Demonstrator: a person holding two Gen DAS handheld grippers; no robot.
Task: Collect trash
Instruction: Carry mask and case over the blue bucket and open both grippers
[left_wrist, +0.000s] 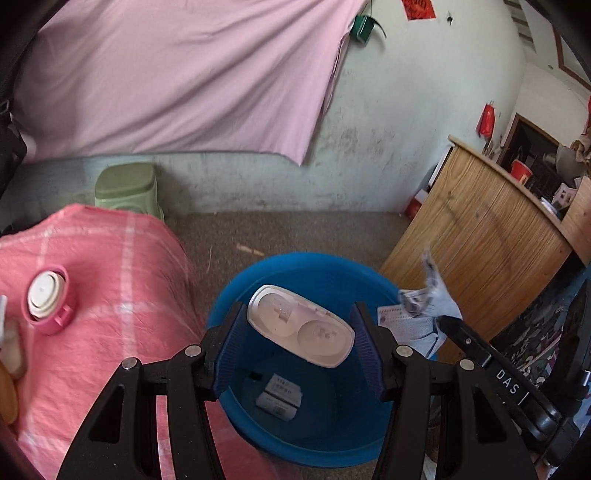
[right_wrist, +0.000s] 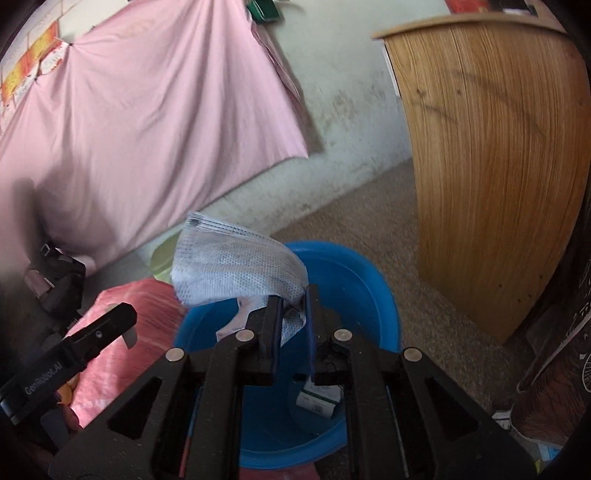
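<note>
A blue plastic bin (left_wrist: 325, 273) stands on the floor beside the pink-covered table; it also shows in the right wrist view (right_wrist: 354, 273). My left gripper (left_wrist: 299, 332) is open above the bin, and a white plastic blister tray (left_wrist: 299, 325) is between its fingers, free of both pads, over the bin's mouth. A small box (left_wrist: 279, 397) lies on the bin's bottom. My right gripper (right_wrist: 293, 310) is shut on a crumpled white dotted wrapper (right_wrist: 236, 266) over the bin's rim. That wrapper also shows in the left wrist view (left_wrist: 424, 314).
A pink checked cloth (left_wrist: 103, 280) covers the table at left, with a pink-and-white lid (left_wrist: 46, 291) on it. A green stool (left_wrist: 127, 186) stands behind it. A wooden cabinet (left_wrist: 480, 236) stands close on the right. A pink sheet (left_wrist: 177, 74) hangs on the wall.
</note>
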